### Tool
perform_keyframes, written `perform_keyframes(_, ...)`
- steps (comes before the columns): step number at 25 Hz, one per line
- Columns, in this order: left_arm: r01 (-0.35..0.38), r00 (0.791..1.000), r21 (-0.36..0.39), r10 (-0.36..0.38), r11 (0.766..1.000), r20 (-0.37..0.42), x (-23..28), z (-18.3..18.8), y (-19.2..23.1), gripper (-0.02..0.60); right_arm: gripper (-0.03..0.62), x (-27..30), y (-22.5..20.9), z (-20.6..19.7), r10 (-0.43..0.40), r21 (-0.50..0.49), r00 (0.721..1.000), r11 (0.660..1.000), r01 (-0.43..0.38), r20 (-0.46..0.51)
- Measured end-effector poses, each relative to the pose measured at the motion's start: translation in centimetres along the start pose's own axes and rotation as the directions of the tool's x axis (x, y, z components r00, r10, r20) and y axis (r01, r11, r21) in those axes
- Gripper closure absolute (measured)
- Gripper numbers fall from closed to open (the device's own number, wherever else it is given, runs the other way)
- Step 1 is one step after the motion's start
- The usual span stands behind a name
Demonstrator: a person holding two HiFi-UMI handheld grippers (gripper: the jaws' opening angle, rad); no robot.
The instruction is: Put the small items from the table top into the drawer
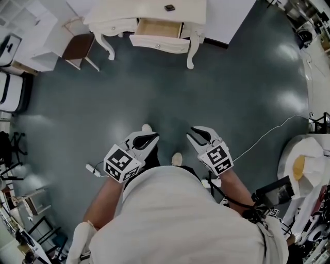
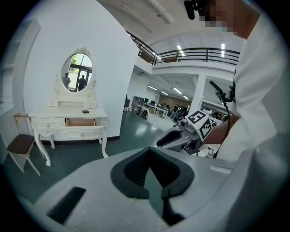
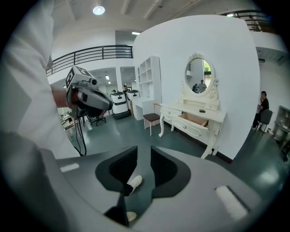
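The right gripper (image 3: pixel 144 153) is holding its jaws slightly apart on nothing; the left gripper (image 2: pixel 148 152) is sitting closed, empty. Both are hovering well apart from the dressing table (image 1: pixel 124 10), where a small dark item (image 1: pixel 169 7) is lying mid-top above the open drawer (image 1: pixel 159 28). Probably light and stiff, it is inviting a side pinch, though showing too small to identify.

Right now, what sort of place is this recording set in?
Probably a big lab or workshop hall with a mock bedroom corner. A white dressing table with an oval mirror stands against a partition wall, and a mezzanine railing and rows of workstations show beyond.
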State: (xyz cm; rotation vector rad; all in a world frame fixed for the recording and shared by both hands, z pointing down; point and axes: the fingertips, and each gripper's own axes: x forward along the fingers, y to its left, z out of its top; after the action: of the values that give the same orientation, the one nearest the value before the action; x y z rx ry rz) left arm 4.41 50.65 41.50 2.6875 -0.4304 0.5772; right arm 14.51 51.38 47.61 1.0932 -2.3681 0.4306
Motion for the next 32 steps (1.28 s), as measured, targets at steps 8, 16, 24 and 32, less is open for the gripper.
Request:
perform_keyframes(8, 0.090, 0.995, 0.015, -0.091, 0.996, 0.042, 4.4, 4.7, 12.8, 0.578, 0.497, 8.7, -9.7, 6.0, -0.089, 0.005, 0.995, 0.996, 0.090, -0.038)
perform_keyframes(16, 0.116, 0.992, 0.066, -0.119, 0.991, 0.042, 2.6, 10.0, 25.2, 0.576, 0.474, 18.2, -16.6, 15.3, -0.159, -0.002, 0.986, 0.987, 0.159, -0.048)
perform_keyframes(24, 0.066, 0.994, -0.014, -0.064, 0.998, 0.085, 1.7, 12.3, 32.7, 0.580, 0.450, 23.9, -24.0, 20.8, -0.207, 0.012, 0.977, 0.978, 0.207, -0.053)
perform_keyframes(32, -0.041, 0.995, -0.078, 0.047, 0.996, 0.083, 6.9, 18.2, 43.4, 0.580, 0.407, 32.9, -41.3, 25.3, -0.208, 0.028, 0.976, 0.977, 0.211, -0.064)
